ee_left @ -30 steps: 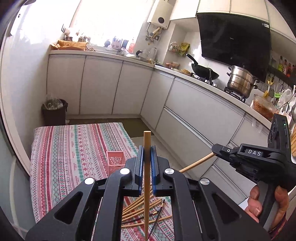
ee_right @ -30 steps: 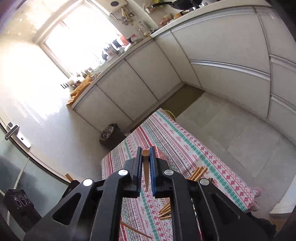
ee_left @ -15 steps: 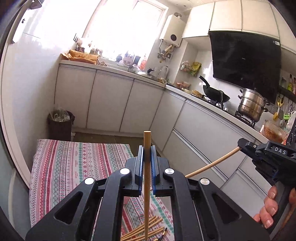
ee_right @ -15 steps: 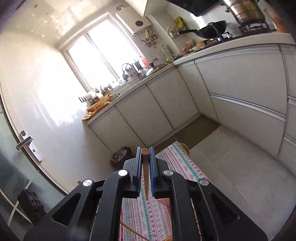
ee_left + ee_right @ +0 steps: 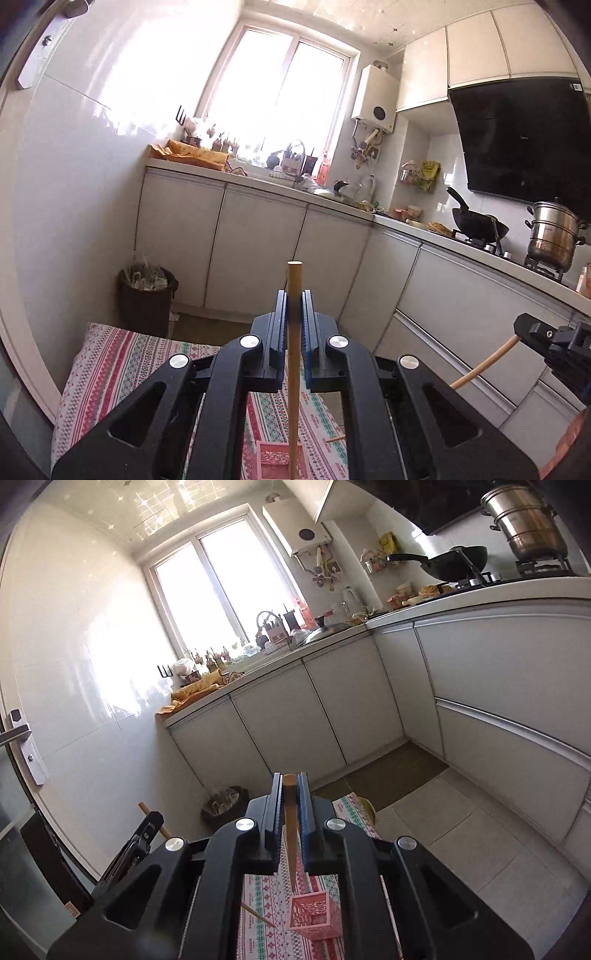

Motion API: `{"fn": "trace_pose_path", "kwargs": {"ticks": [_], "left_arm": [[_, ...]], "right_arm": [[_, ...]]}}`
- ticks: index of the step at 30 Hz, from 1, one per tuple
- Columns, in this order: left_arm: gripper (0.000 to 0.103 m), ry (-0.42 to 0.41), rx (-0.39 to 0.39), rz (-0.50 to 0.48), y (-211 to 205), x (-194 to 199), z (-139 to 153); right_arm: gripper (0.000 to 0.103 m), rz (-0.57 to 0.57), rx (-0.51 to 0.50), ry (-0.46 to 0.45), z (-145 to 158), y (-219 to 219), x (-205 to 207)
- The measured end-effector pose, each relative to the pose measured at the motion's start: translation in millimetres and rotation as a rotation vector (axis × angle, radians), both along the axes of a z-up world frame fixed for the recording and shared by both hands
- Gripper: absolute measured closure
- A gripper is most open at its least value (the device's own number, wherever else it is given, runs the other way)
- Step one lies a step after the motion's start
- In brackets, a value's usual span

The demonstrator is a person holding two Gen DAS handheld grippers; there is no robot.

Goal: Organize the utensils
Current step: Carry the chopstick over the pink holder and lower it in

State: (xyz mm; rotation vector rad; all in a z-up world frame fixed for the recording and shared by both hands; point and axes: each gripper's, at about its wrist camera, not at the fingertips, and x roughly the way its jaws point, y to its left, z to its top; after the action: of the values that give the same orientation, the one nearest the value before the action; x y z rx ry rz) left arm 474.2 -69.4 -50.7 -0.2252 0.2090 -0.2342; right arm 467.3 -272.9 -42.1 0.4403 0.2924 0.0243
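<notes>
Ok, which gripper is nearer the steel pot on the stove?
Right, probably. The right gripper is by the stove-side cabinets below the steel pot; the left gripper is farther out.

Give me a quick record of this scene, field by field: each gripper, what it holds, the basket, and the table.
left gripper: shut on a chopstick, held upright
right gripper: shut on a second chopstick, tip pointing down
basket: pink, on the table, below the right gripper, looks empty
table: patterned cloth
loose chopstick: lying beside the basket
</notes>
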Motion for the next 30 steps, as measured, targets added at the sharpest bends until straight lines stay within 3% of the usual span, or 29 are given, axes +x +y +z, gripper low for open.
{"fn": "trace_pose_path", "kwargs": {"ticks": [11,12,14,16,23,27,30], "left_arm": [[0.096,0.022,0.015,0.021,-1,40,-49],[0.094,0.028,0.016,0.015,-3,42,-53],[0.078,0.061,0.017,0.001,-6,49,-61],[0.077,0.068,0.010,0.008,-4,48,-64],[0.075,0.013,-0.028,0.031,13,26,-42],[0.064,-0.031,-0.100,0.091,35,0,-27],[0.064,-0.022,-0.135,0.145,53,-20,-22]], "right_arm": [[0.095,0.029,-0.034,0.056,-53,18,43],[0.095,0.028,-0.038,0.060,-55,18,45],[0.095,0.030,-0.039,0.071,-60,18,49],[0.095,0.031,-0.038,0.078,-63,18,52],[0.095,0.033,-0.042,0.087,-66,20,54],[0.095,0.038,-0.046,0.089,-66,24,54],[0.095,0.041,-0.060,0.087,-65,30,54]]}}
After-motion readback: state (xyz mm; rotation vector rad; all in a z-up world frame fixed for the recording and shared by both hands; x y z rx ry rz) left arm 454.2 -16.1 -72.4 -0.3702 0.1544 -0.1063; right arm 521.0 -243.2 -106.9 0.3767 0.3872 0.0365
